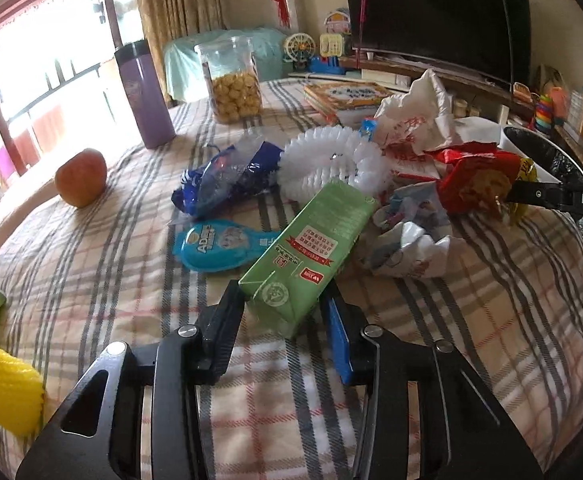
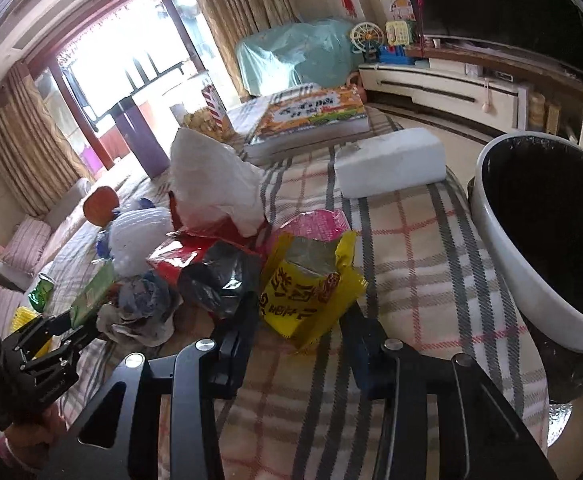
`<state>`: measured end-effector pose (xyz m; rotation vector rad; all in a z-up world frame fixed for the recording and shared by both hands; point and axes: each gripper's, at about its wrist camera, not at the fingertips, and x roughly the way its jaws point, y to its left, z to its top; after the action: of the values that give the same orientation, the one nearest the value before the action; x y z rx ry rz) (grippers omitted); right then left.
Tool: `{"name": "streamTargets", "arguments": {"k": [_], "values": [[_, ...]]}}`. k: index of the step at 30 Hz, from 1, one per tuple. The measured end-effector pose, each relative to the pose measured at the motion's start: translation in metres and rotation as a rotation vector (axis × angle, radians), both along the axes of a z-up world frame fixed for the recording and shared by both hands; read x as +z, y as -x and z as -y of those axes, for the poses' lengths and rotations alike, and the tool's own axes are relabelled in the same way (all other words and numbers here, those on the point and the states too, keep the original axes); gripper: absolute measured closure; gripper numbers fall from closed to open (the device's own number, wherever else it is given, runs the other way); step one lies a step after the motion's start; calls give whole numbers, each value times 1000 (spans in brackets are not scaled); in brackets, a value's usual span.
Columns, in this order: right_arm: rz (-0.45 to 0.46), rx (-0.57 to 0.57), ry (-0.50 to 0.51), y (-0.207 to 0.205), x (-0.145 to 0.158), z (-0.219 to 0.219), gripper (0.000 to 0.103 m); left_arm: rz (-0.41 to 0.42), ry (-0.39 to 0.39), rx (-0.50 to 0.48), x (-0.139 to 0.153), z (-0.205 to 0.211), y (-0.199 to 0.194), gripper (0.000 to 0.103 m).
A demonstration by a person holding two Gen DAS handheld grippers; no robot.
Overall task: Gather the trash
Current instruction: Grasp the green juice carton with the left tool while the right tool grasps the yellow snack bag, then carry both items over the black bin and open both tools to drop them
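A heap of trash lies on the checked tablecloth. My left gripper is shut on the near end of a green drink carton, one pad on each side. In the right wrist view the left gripper shows at the lower left with the carton. My right gripper is shut on a crumpled yellow snack bag. It enters the left wrist view as the right gripper among red and yellow wrappers. A white bin with a black liner stands right of the table.
Blue wrapper, blue pouch, white foam net, white plastic bag, red wrapper and black bag fill the middle. Apple, purple tumbler, snack jar, boxed book and white block stand around.
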<state>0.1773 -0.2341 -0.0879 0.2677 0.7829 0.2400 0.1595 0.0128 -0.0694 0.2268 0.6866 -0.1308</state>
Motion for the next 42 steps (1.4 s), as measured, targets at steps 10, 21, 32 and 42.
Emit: {"name": "streamTargets", "arguments": {"k": [10,21,32,42], "values": [[52,-2,-21,30,19,21,65,54,159,19,23,3,45,66],[63,-25,-45,57,25,53,86,63,228,-103,47,59,65,67],[73,-61,-64,73,25,91,86,18,222,-234,42,134,56,67],[80,-130,-60,74,28,135,86,-23,209,-302,34,189,38,67]]}}
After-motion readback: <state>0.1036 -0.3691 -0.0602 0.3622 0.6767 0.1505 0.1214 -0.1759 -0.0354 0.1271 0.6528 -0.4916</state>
